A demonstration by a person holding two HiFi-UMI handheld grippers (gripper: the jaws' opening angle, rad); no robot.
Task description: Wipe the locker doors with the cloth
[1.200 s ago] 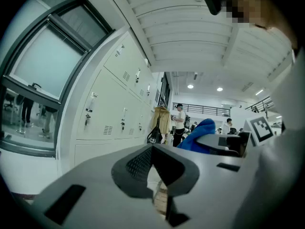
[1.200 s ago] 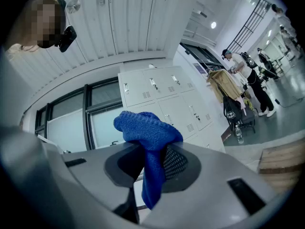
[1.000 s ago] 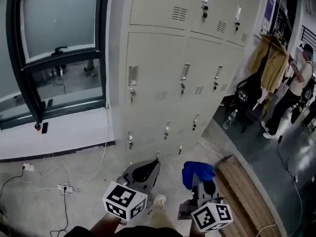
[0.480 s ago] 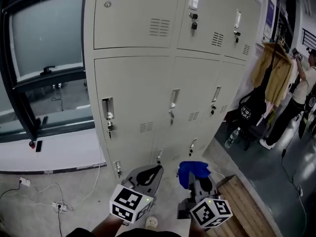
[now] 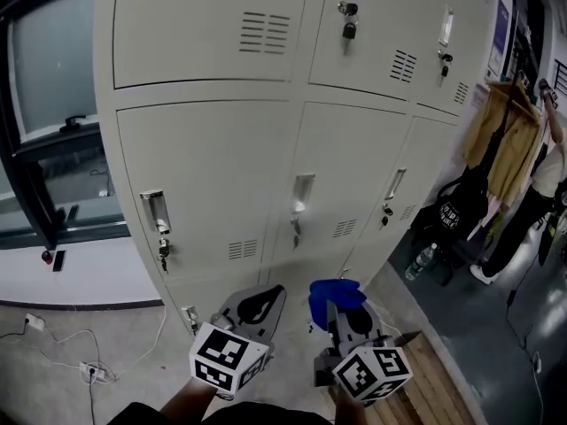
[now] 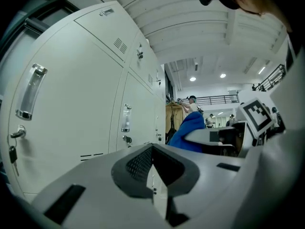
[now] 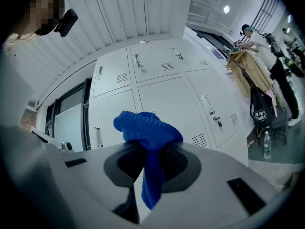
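Lockers [image 5: 213, 175] stand nearer than a second ago, so wiping may begin soon. The right gripper [image 7: 147, 175] pinches the blue cloth [image 7: 145, 130]; the left gripper [image 6: 153, 175] has jaws together, empty.

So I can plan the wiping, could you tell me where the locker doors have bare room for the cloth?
Widest bare patch: the left middle door, between its handle and the next door's edge, above the vent slots. Crowded around handles and keys.
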